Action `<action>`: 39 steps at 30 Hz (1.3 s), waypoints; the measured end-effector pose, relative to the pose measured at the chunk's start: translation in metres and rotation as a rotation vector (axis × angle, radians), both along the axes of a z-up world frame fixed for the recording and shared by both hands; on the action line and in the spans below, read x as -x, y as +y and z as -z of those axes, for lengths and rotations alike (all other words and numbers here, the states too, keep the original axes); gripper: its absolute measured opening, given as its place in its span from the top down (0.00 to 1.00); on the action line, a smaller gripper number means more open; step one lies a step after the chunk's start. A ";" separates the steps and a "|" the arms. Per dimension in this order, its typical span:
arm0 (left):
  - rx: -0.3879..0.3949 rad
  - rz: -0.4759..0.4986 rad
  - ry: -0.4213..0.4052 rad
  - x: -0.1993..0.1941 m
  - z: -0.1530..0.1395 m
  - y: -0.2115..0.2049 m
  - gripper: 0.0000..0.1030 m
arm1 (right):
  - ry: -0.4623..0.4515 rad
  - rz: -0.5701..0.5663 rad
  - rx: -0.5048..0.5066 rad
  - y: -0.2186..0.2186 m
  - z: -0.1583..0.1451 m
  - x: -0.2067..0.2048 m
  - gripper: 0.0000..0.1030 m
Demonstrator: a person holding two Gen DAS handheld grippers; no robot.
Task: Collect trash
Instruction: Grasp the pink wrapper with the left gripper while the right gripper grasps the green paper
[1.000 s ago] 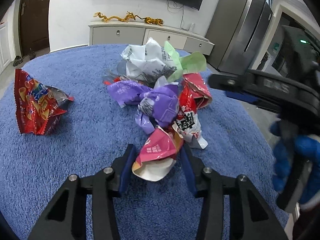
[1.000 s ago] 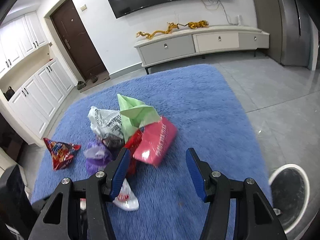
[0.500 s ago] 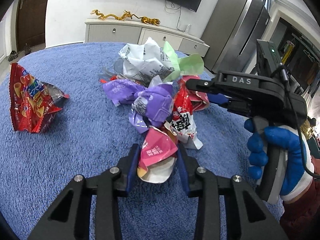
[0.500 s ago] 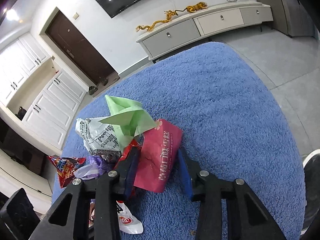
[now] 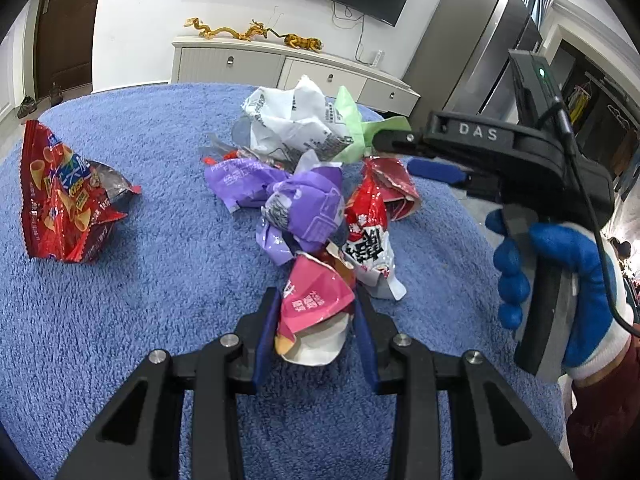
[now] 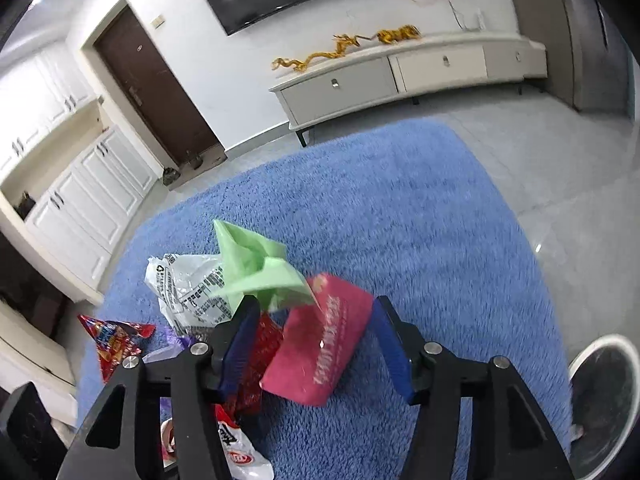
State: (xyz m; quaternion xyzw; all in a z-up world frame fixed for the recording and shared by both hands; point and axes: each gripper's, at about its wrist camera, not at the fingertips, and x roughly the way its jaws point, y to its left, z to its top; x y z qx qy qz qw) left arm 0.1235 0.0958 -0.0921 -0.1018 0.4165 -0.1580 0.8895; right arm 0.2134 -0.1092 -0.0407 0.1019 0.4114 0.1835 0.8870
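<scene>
Left to right: well off to the left gripper's [image 5: 316, 328] left lies a red chip bag [image 5: 66, 204], apart from the pile ahead of both tools on the blue rug [image 5: 160, 280]. The left jaws have just drawn in and now pinch the pink-and-white wrapper [image 5: 314, 316] between their pads, so that piece looks ready to lift away. The right gripper [image 6: 316, 344] has just reopened: its jaws were nipped on the pink packet [image 6: 324, 348] and now stand spread, the packet between them but clear of the right pad, so that grab seems undone and needs another squeeze
</scene>
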 end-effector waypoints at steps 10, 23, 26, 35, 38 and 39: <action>0.021 0.007 0.001 -0.003 0.001 0.009 0.67 | -0.106 -0.153 0.121 0.046 -0.009 -0.005 0.62; 0.018 0.013 -0.019 0.001 -0.001 0.008 0.69 | -0.143 -0.218 0.031 0.057 -0.019 -0.006 0.96; 0.013 0.026 -0.047 0.006 -0.005 0.005 0.69 | -0.172 -0.195 0.006 0.048 -0.032 0.005 0.97; 0.024 0.050 -0.082 0.039 -0.023 -0.003 0.70 | -0.286 -0.125 -0.059 0.002 -0.087 0.063 0.97; 0.019 0.054 -0.100 0.050 -0.036 -0.006 0.70 | -0.313 -0.089 -0.068 -0.018 -0.097 0.086 0.97; 0.017 0.058 -0.108 0.051 -0.041 -0.008 0.70 | -0.318 -0.077 -0.072 -0.025 -0.099 0.091 0.97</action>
